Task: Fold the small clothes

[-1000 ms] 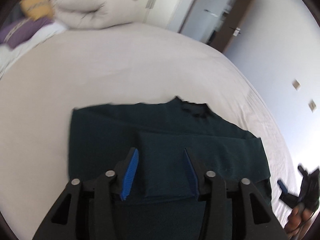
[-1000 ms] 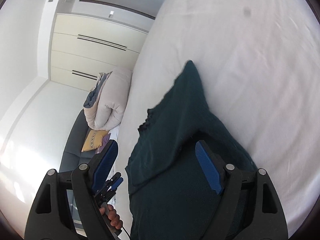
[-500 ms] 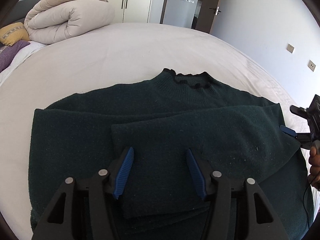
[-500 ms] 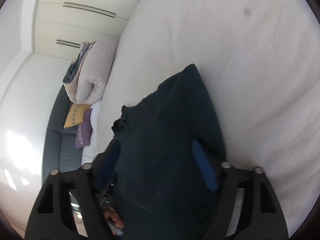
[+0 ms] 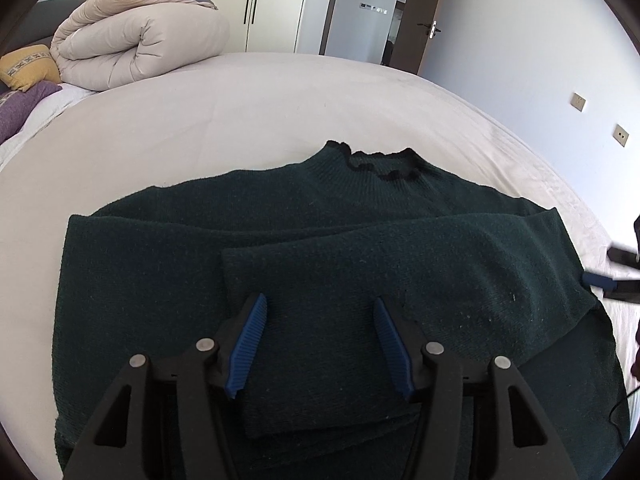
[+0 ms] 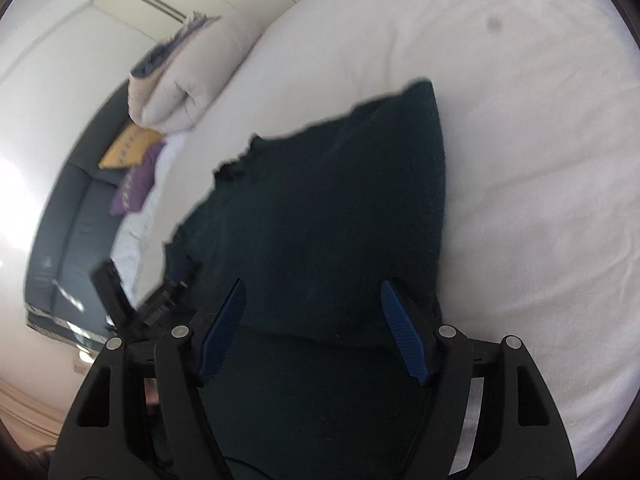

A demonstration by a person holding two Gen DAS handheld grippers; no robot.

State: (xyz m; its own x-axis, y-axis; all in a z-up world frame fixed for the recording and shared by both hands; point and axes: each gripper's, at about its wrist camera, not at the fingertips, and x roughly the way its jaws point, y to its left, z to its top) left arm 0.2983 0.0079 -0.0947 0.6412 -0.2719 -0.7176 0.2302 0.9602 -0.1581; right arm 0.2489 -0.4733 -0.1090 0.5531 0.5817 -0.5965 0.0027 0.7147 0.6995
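A dark green knit sweater (image 5: 168, 280) lies flat on the white bed (image 5: 240, 112), its ruffled collar (image 5: 380, 164) pointing away from me. One sleeve (image 5: 400, 256) is folded across the body, with its cuff end toward me. My left gripper (image 5: 319, 300) hovers open just over that cuff, its blue pads (image 5: 248, 340) apart on either side. In the right wrist view the sweater (image 6: 340, 200) is seen from its side edge. My right gripper (image 6: 312, 284) is open above it, nothing pressed between its pads (image 6: 400, 332). The right gripper (image 5: 600, 280) also shows at the sweater's right edge.
A rolled beige duvet (image 5: 136, 44) and yellow (image 5: 28, 66) and purple (image 5: 20, 108) cushions lie at the bed's far left. Wardrobe doors (image 5: 256, 4) and a dark door (image 5: 424, 20) stand behind. A grey sofa (image 6: 72, 232) runs alongside the bed. A person's hand (image 5: 636, 356) shows at the right.
The left gripper dropped closer to the sweater and rolled level, then stayed still. The right gripper rolled and slid across the sweater's side; its jaws narrowed a little.
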